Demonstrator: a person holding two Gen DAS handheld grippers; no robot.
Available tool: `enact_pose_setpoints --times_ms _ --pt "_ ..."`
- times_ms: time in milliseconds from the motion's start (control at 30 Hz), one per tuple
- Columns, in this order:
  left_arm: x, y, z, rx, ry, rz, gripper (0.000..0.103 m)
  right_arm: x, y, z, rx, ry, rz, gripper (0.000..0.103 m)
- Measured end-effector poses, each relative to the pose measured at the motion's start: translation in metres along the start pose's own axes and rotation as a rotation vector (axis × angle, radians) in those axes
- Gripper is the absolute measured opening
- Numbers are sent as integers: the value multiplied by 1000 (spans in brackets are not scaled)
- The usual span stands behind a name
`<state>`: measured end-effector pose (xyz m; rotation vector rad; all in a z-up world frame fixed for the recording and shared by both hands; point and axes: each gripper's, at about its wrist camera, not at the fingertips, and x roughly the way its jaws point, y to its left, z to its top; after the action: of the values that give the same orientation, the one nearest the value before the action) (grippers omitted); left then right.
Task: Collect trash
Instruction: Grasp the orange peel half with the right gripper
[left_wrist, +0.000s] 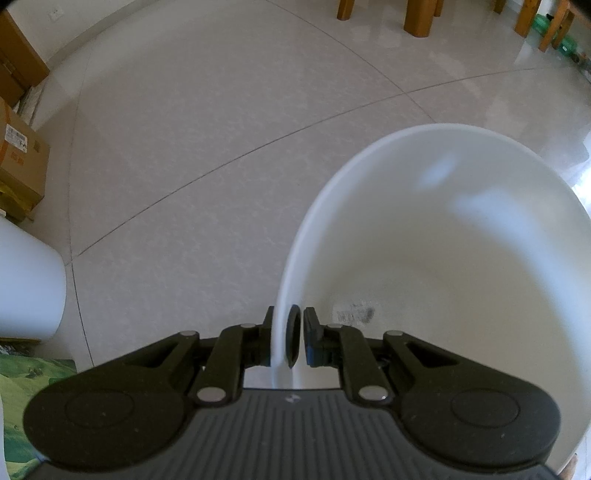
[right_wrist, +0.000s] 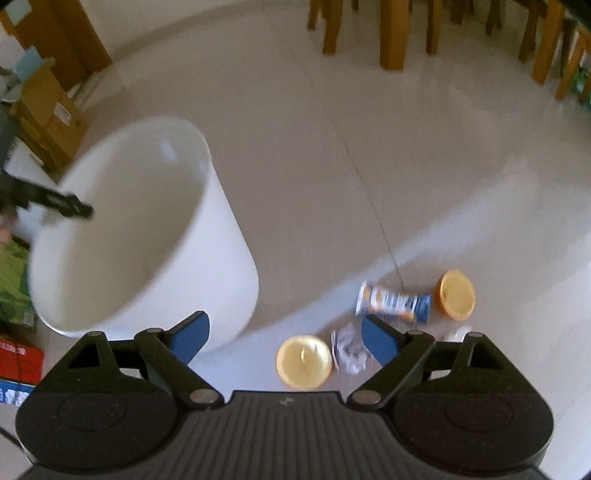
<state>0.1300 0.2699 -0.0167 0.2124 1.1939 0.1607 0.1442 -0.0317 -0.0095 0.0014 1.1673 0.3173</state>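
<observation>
floor (right_wrist: 369, 147): pale tiles, wooden chair legs (right_wrist: 391, 37) at the far edge, cardboard boxes (right_wrist: 51, 110) far left.
bin (right_wrist: 140, 229): white, open-topped, empty as far as I see; it sits left of the trash and looks tilted, though the lens may be bending it.
left gripper (left_wrist: 295, 338): my jaws are pinched onto the bin's near rim, one finger outside the wall and one inside.
right gripper (right_wrist: 284, 338): my jaws stand wide with nothing between the blue pads (right_wrist: 376, 338); it points steeply down at the floor.
can (right_wrist: 393, 303): lies on its side just beyond my right pad, long axis running left to right.
near peel (right_wrist: 304, 362): an orange half, cut face up, almost straight under my open jaws, a little right of centre.
far peel (right_wrist: 455, 295): touching or nearly touching the can's right end.
paper (right_wrist: 349, 350): crumpled scrap between near peel and right pad.
key relation: my right hand is the nearer one, and the near peel looks like the closest piece to take.
</observation>
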Motion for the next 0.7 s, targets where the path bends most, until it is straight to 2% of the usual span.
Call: enact_pose_setpoints --times_ms 133,400,533,700 --pt "-1 -1 0 1 -2 0 12 33 -3 -16 28 47 -10 92" --pt "-2 -4 -2 11 -10 9 12 94 -15 -46 210 119 1 92" --pt "-3 -6 -4 15 -9 13 12 120 -13 -54 237 144 -25 92" --pt "-4 -10 -2 25 2 18 11 157 -16 -63 295 182 -98 92"
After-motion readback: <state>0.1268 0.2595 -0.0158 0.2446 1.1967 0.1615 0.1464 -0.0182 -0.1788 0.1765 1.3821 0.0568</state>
